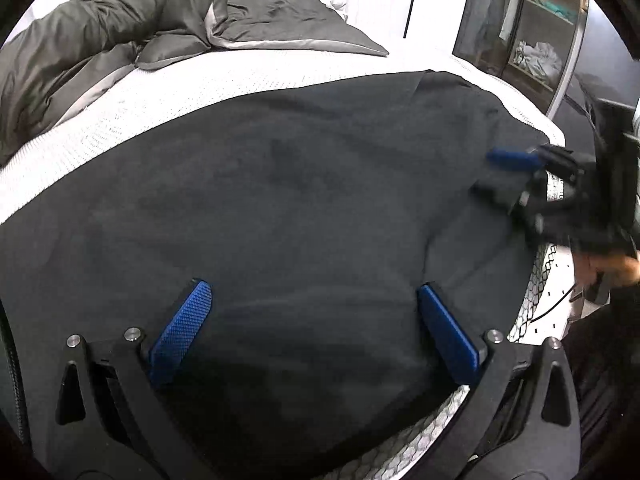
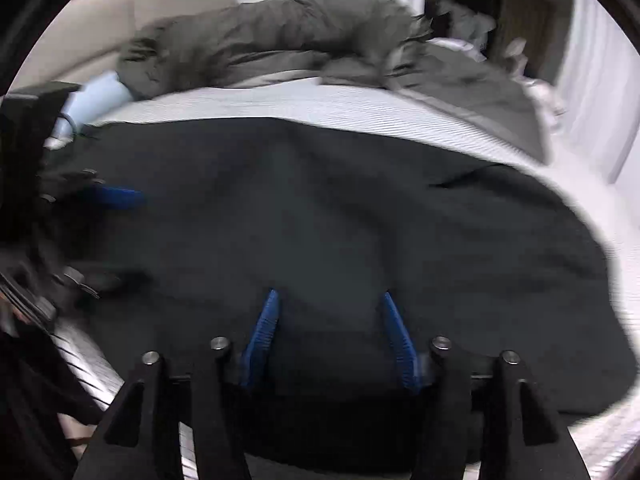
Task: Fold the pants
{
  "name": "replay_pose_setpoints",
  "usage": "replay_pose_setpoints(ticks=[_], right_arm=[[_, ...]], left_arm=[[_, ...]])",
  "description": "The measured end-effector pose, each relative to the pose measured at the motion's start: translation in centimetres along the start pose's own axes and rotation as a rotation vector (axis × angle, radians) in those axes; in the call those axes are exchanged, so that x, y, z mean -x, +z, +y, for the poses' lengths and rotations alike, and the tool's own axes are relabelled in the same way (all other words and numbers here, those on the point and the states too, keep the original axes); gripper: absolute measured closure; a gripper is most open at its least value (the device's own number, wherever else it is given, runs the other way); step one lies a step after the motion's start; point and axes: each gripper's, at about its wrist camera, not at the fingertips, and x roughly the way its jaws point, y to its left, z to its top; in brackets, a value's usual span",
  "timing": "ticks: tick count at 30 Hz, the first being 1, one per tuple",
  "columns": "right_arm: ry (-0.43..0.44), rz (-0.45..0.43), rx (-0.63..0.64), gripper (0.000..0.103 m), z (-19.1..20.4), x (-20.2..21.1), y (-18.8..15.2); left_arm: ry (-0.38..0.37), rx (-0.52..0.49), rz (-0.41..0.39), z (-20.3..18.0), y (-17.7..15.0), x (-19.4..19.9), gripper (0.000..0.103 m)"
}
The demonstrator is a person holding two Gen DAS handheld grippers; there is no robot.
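The dark pants [image 1: 280, 200] lie spread flat on the bed [image 1: 120, 120], filling the middle and lower part of both views, with the white ribbed bed cover showing above them and along their right edge.

In the left wrist view, the left gripper [image 1: 316, 296] sits at the bottom of the frame, over the pants. Its jaws stand wide apart, blue pads angled outward, with only flat cloth showing between them; nothing is pinched. The right gripper [image 1: 492, 176] shows at the right edge of this frame, blurred, over the right end of the pants, with one blue finger pointing left.

In the right wrist view, the right gripper's jaws at the bottom centre stand apart, about half spread, over the near edge of the pants, gripping nothing. The left gripper appears at the left edge of that frame, blurred.

A grey duvet [image 2: 280, 36] is bunched across the top of the bed, well apart from the pants.
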Motion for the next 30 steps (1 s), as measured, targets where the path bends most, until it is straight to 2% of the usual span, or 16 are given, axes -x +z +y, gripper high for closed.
replay_pose_setpoints(ticks=[1,3,5,8,10,12,14,16,18,21,24,25,26,27,28,30], right_arm=[[-0.091,0.002,-0.038,0.037,-2.6,0.1,-0.7],[-0.166,0.002,-0.098,0.040,-5.6,0.4,-1.8],[-0.293,0.004,-0.148,0.034,-7.8,0.4,-2.4],[-0.268,-0.002,-0.224,0.031,-8.5,0.7,-2.4],[-0.270,-0.049,-0.230,0.031,-7.9,1.7,-1.4],[-0.146,-0.134,-0.226,0.030,-6.2,2.7,0.7],[-0.023,-0.160,-0.186,0.018,-3.3,2.6,2.7],[0.058,-0.102,-0.092,0.017,0.0,0.9,4.5],[0.095,-0.043,-0.011,0.017,2.5,-1.7,5.5],[0.052,0.046,0.038,0.018,3.0,-5.4,5.9],[-0.069,0.061,-0.096,0.020,-3.7,-5.0,4.8],[-0.090,0.053,-0.168,0.028,-6.9,-4.3,4.3],[-0.043,0.051,-0.227,0.056,-9.2,-3.9,3.9],[-0.017,0.055,-0.247,0.065,-10.4,-3.9,3.7],[-0.018,0.031,-0.204,0.070,-10.4,-3.8,3.7],[-0.091,0.038,-0.112,0.070,-9.2,-4.1,3.8]], left_arm=[[-0.001,0.001,-0.002,0.2,-0.2,0.2,0.000],[0.003,-0.008,0.000,0.3,-0.4,0.2,0.000],[0.003,-0.007,0.000,0.5,-0.4,0.2,0.000],[0.013,-0.001,0.002,0.6,-0.3,0.5,0.000],[0.031,0.007,-0.014,0.3,-0.1,1.1,0.000],[0.059,0.016,-0.079,-0.2,0.7,1.9,0.000],[0.040,0.009,-0.093,-0.9,1.9,1.7,0.000],[0.026,-0.012,-0.067,-1.7,2.6,0.6,0.000],[0.057,-0.029,0.000,-2.0,2.7,-1.3,0.000],[0.024,0.024,0.028,-1.1,2.4,-2.3,0.000],[0.005,0.045,0.014,-0.1,2.0,-1.8,0.000],[0.002,0.043,0.013,0.2,1.8,-1.8,0.000],[0.004,0.038,0.011,0.3,1.7,-1.6,0.000],[0.008,0.034,0.012,0.2,1.7,-1.7,0.000],[0.010,0.033,0.012,0.3,1.6,-1.8,0.000],[0.024,0.037,0.021,0.2,1.8,-1.8,0.000]])
